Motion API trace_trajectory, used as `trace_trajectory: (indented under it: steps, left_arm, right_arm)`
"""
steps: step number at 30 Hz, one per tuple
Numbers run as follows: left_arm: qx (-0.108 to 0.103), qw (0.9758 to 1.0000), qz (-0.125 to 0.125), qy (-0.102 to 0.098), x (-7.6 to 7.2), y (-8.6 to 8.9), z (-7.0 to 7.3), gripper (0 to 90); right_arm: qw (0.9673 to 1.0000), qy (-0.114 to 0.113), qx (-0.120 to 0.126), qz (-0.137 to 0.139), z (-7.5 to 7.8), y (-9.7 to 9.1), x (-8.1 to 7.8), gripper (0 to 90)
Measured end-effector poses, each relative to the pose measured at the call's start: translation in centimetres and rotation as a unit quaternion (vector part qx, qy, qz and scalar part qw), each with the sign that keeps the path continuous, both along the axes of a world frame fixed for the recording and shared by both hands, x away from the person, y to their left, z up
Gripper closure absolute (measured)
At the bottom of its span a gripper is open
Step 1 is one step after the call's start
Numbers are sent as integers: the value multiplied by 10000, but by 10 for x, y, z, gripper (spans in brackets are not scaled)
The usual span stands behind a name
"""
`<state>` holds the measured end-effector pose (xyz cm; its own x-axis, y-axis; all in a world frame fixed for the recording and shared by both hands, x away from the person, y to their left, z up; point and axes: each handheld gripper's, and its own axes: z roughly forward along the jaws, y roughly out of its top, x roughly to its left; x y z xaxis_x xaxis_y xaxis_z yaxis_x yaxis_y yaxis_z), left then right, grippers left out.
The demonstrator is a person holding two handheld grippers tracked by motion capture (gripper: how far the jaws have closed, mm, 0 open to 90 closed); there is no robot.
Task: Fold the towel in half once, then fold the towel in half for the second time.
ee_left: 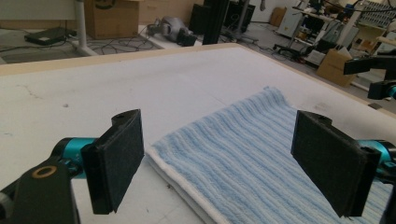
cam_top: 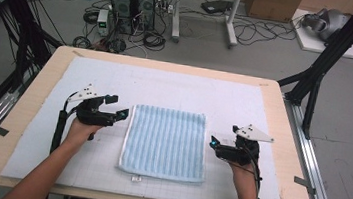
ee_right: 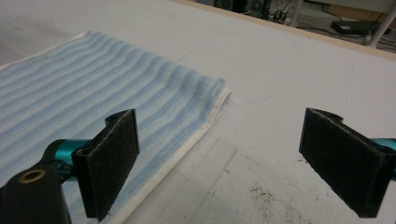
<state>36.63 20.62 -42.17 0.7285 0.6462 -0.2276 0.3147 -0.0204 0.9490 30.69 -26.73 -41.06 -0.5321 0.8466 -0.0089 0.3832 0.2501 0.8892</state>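
Your left gripper (ee_left: 217, 161) is cutting off the towel's (ee_left: 261, 154) near end at the frame's bottom, while your right gripper's (ee_right: 219, 163) left pad (ee_right: 109, 161) is hiding some towel edge behind it.

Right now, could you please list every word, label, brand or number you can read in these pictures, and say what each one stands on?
No text can be read.
The small white tag at the near edge of the blue striped towel: too small to read.
A dark mark on the cardboard box behind the table, in the left gripper view: too blurred to read.
The computer towers on the floor: no legible label.
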Motion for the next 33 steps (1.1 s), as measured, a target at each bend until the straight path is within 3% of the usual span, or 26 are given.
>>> trace_trajectory:
  steps: [17,21,28,33]
  left_arm:
    - [-22,9999,112,88,0,2,-2,182]
    - [-39,9999,37,157,0,3,-3,222]
    - [-40,9991,35,416,2,0,-6,167]
    - [13,9991,92,423,0,2,-5,166]
  right_arm:
    - [9999,126,-63,-46,-4,0,3,114]
    - [9998,160,-72,-14,-5,1,4,114]
    - [9998,194,-28,-23,-7,0,7,114]
    - [9997,236,-43,33,-8,3,13,114]
